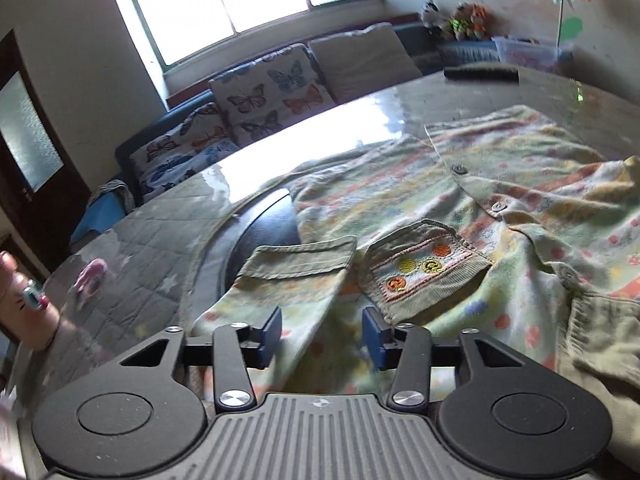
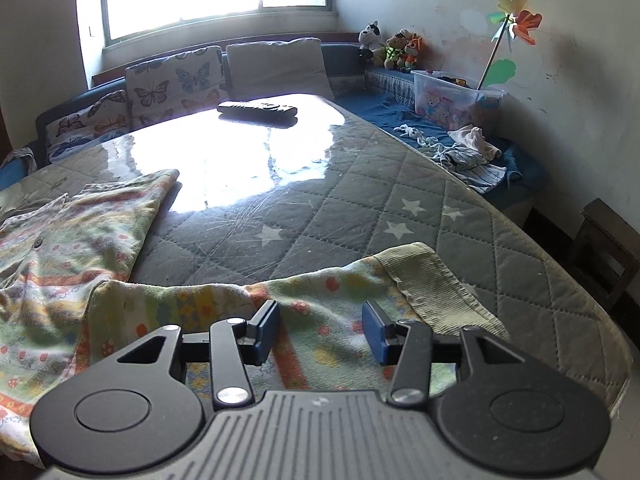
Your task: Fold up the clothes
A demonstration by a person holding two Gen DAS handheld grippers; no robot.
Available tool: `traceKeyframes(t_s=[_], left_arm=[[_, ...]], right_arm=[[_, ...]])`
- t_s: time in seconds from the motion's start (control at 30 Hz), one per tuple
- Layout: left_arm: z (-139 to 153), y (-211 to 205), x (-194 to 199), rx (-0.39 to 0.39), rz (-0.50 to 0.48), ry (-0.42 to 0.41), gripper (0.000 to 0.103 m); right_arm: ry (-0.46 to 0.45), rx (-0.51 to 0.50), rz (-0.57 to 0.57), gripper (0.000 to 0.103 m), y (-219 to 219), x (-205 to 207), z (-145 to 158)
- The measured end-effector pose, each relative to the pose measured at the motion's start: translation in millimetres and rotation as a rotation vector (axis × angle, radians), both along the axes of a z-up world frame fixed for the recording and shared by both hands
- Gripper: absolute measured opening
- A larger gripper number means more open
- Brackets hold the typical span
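Note:
A small patterned jacket (image 1: 460, 184) with olive corduroy cuffs, buttons and a pocket (image 1: 424, 264) lies spread on the glass-topped table. In the left wrist view its left sleeve with an olive cuff (image 1: 304, 256) lies just ahead of my left gripper (image 1: 322, 336), which is open and empty above the sleeve. In the right wrist view the other sleeve (image 2: 320, 300) stretches to the right and ends in a pale ribbed cuff (image 2: 432, 284). My right gripper (image 2: 320, 332) is open and empty, hovering over that sleeve. The jacket body (image 2: 72, 232) lies to its left.
The table (image 2: 320, 208) is covered by quilted grey cloth under glass. A black remote (image 2: 258, 109) lies at its far end. A sofa with butterfly cushions (image 2: 172, 80) runs behind. A toy bin (image 2: 452, 96) and loose clothes (image 2: 472, 156) sit at right. A dark chair (image 2: 604, 248) stands beside the table.

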State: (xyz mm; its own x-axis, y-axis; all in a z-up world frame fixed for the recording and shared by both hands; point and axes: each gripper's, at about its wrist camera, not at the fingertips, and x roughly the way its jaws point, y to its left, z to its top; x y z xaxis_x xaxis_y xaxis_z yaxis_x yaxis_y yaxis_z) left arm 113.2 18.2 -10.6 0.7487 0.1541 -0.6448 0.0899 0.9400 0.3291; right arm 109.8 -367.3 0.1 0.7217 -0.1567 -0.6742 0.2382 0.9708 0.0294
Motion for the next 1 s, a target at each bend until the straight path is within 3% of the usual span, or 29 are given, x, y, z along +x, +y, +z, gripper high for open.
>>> traceKeyframes(t_s=[0.07, 0.2, 0.47, 0.67, 0.83, 1.0], left_arm=[[-3.9, 0.8, 6.7, 0.008, 0.004, 0.006, 0.022], [4.2, 14.2, 6.2, -0.046, 0.026, -0.027, 0.004], [39.3, 90.6, -24.8, -0.160, 0.304, -0.159, 0.002], [33.2, 141.1, -69.1, -0.215, 0.519, -0.173, 0.002], [12.2, 156.4, -91.7, -0.246, 0.590, -0.104, 0.003], [10.5, 153.7, -95.6, -0.249, 0.595, -0.101, 0.005]], right_arm=[[-0.002, 0.000, -0.001, 0.047, 2.7, 0.6, 0.2], [-0.004, 0.000, 0.003, 0.048, 3.5, 1.8, -0.2], [-0.005, -0.003, -0.002, 0.049, 5.7, 5.8, -1.0], [-0.004, -0.006, -0.006, 0.049, 8.4, 8.2, -0.6], [0.000, -0.007, -0.008, 0.049, 12.1, 9.2, 0.4], [0.008, -0.004, 0.005, 0.050, 16.5, 3.4, 2.9]])
